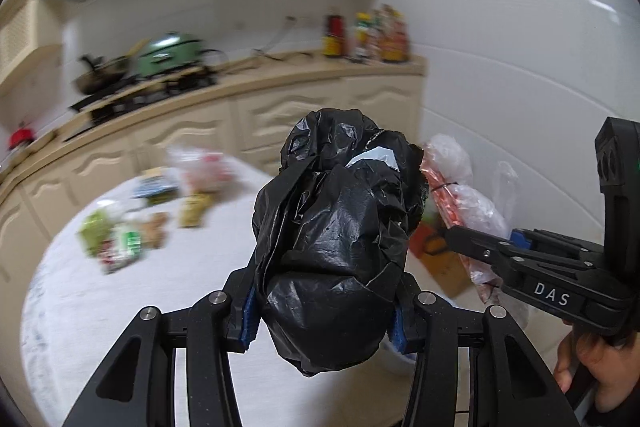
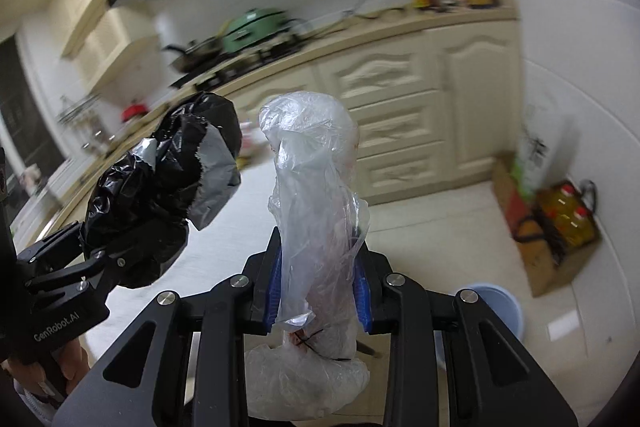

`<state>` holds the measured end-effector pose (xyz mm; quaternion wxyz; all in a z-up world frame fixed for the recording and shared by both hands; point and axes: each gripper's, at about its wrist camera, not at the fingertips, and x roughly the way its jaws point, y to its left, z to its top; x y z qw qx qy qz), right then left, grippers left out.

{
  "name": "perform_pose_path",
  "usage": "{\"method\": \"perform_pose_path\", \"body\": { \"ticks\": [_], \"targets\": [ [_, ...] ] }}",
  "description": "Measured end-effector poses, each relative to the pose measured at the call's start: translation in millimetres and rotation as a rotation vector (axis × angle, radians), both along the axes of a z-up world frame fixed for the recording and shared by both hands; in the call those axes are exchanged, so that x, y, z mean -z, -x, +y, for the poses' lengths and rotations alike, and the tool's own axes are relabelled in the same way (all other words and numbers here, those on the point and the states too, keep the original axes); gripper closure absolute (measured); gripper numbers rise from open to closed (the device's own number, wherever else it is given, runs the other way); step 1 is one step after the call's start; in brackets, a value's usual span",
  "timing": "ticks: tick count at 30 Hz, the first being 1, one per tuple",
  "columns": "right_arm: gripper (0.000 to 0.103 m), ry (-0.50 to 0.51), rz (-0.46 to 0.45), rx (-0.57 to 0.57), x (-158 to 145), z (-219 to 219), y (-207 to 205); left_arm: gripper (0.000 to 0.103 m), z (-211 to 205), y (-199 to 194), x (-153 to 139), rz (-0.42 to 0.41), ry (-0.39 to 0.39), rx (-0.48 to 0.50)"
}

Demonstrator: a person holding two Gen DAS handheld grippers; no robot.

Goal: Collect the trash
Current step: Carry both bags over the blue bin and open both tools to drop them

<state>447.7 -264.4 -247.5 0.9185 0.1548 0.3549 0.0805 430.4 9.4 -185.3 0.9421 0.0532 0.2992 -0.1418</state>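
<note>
Trash is held aloft: a black bag (image 1: 336, 239) clamped in the left tongs (image 1: 324, 323), a clear bag (image 2: 316, 211) in the right tongs (image 2: 318, 299). Blurred packets (image 1: 120, 243), possibly trash, remain uncollected on the counter (image 1: 168, 307); the blue bin (image 2: 500, 311) is not yet reached.

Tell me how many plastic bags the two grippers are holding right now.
2. A crumpled black plastic bag is clamped in the left gripper. A clear, crinkled plastic bag is clamped in the right gripper. More bags may lie on the blurred white table.

One black bag (image 1: 336, 243), one clear bag (image 2: 316, 227), two grippers, one green pot (image 2: 252, 27), one blue bucket (image 2: 496, 311).
</note>
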Motion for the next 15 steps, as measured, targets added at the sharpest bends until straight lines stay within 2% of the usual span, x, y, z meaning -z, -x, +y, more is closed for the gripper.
{"method": "perform_pose_path", "body": {
  "ticks": [5,8,15],
  "targets": [
    [0.073,-0.009,0.053,0.121,28,-66,16,0.058,-73,-31,24,0.057,-0.040,0.117],
    [0.073,-0.013,0.092,0.182,50,-95,23,0.058,-113,-53,48,0.109,-0.075,0.178],
    [0.073,-0.054,0.185,0.285,108,-159,27,0.058,-191,-92,90,0.203,-0.141,0.270]
  ]
}}
